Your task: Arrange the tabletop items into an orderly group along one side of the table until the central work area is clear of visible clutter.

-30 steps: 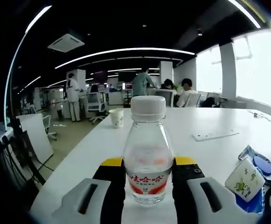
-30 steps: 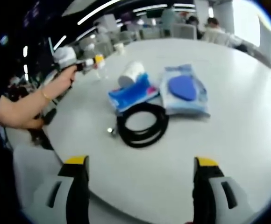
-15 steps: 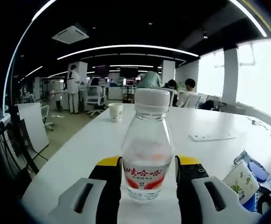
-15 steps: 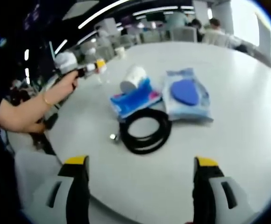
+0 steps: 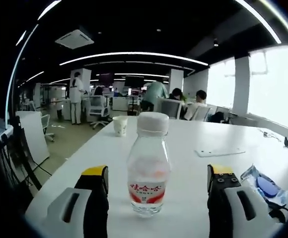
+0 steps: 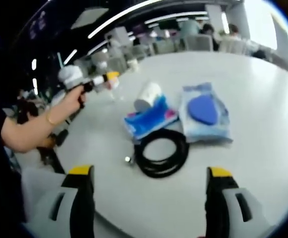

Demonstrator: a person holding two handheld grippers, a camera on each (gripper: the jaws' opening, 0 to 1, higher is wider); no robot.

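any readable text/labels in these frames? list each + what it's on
Bottle, red label band: white Chinese characters, roughly "娃哈哈"; the smaller print is too small to read.
Blue wipes pack: print too blurred to read.
Blue-and-pink pack: print too blurred to read.
Paper cup: faint pattern, nothing legible.
Flat white sheet: no text readable.

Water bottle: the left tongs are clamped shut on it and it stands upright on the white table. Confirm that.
Not clamped. In the left gripper view the left tongs stand open, with a clear gap on each side of the water bottle. The bottle does stand upright on the white table.
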